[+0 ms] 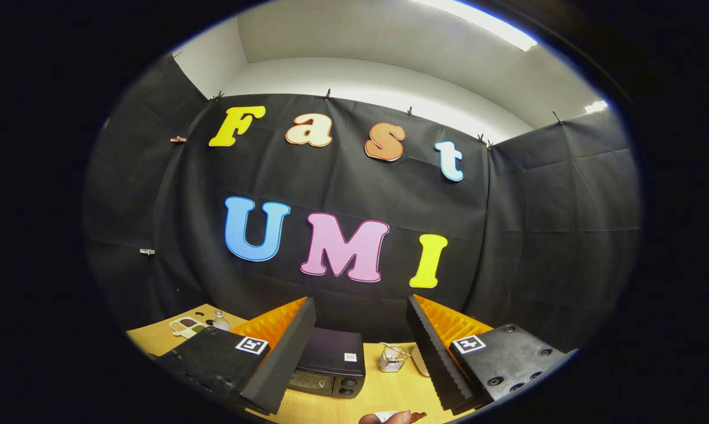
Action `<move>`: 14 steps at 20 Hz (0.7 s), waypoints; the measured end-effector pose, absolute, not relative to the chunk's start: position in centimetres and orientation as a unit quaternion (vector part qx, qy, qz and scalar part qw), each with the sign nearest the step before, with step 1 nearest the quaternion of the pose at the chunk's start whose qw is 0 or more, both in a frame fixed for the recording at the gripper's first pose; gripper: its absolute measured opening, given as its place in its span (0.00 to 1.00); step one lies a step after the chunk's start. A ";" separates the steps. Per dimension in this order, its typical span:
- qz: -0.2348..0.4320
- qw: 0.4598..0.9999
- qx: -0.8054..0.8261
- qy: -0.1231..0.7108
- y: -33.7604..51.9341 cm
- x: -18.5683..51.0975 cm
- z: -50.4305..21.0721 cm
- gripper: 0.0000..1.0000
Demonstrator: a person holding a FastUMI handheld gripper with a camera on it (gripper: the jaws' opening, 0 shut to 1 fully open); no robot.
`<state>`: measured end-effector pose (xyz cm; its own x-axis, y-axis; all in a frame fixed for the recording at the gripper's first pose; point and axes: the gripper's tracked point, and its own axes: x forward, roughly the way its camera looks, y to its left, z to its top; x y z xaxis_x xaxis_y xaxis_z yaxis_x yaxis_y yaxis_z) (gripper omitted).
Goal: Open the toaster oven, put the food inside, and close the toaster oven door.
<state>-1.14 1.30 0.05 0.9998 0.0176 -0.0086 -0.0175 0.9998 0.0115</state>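
Wooden table (390,391), gripper (360,335) fingers wide apart (holding nothing), toaster oven (331,368) beyond.

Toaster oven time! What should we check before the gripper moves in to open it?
1. Gripper open: ok, fingers spread wide, holding nothing.
2. Toaster oven in sight: ok, on the table, between and beyond the fingers.
3. Door closed: cannot tell, the front is low and partly hidden by one finger.
4. Path ahead free: not ok, a hand holding something sits just ahead.
5. Wire basket out of the way: ok, standing beside the oven.
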 end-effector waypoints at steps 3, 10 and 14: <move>0.011 1.000 0.004 0.005 1.7 -1.3 -0.1 0.97; 0.027 0.999 0.024 0.023 4.6 -1.0 -1.6 0.97; 0.053 0.996 0.047 0.062 8.5 0.0 -5.3 0.97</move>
